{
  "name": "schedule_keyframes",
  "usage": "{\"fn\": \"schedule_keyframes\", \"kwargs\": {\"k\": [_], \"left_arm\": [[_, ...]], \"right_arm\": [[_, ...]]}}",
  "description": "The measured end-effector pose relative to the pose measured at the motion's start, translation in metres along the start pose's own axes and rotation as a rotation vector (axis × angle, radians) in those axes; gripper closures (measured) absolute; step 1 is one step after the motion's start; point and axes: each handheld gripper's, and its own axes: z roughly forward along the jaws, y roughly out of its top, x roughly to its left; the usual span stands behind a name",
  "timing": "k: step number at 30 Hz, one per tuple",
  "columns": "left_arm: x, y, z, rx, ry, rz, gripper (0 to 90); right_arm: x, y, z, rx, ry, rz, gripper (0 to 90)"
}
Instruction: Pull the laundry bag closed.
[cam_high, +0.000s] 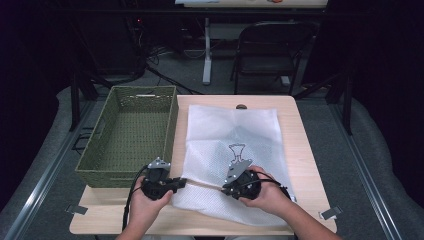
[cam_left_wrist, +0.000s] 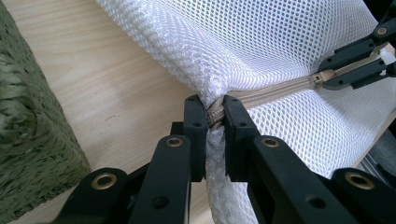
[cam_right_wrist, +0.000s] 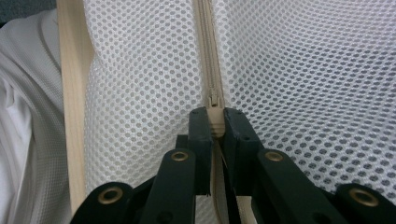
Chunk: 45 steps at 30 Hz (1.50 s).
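The white mesh zip bag (cam_high: 232, 150) lies on the pale wooden table (cam_high: 300, 150). The left gripper (cam_left_wrist: 215, 112) pinches its corner; the right gripper (cam_right_wrist: 215, 122) clamps the beige zipper pull (cam_right_wrist: 214, 105). A skewed pull could snag the mesh in the slider.

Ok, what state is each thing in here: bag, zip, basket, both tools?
Mesh bag: flat on the table, near corner bunched.
Zip: closed between the two tools.
Zip pull: pinched.
Basket: upright, empty.
Left tool: shut on the bag's corner.
Right tool: shut on the zip pull.
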Motion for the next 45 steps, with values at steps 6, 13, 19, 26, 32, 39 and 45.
{"fn": "schedule_keyframes", "kwargs": {"k": [6,13,19,26,32,39,45], "left_arm": [[0.001,-0.001,0.001,-0.002,0.002,-0.009,82.1],[0.002,-0.003,0.001,0.005,0.001,-0.009,82.0],[0.003,-0.004,0.001,0.008,0.003,-0.015,82.1],[0.005,-0.006,0.001,0.009,0.010,-0.018,82.0],[0.005,-0.005,0.001,0.010,0.013,-0.019,82.0],[0.006,-0.006,0.001,0.016,0.012,-0.017,82.0],[0.006,-0.007,0.002,0.018,0.012,-0.017,82.0]], "right_arm": [[-0.001,-0.006,-0.003,0.010,-0.006,-0.004,82.0],[-0.003,-0.013,-0.005,0.008,0.000,-0.009,82.0],[-0.004,-0.018,-0.008,0.018,-0.003,-0.006,82.0],[-0.008,-0.028,-0.012,0.038,-0.013,0.004,82.0],[-0.011,-0.036,-0.017,0.053,-0.018,0.020,82.0],[-0.014,-0.042,-0.021,0.079,-0.016,0.021,82.0],[-0.014,-0.047,-0.025,0.100,-0.019,0.031,82.0]]}}
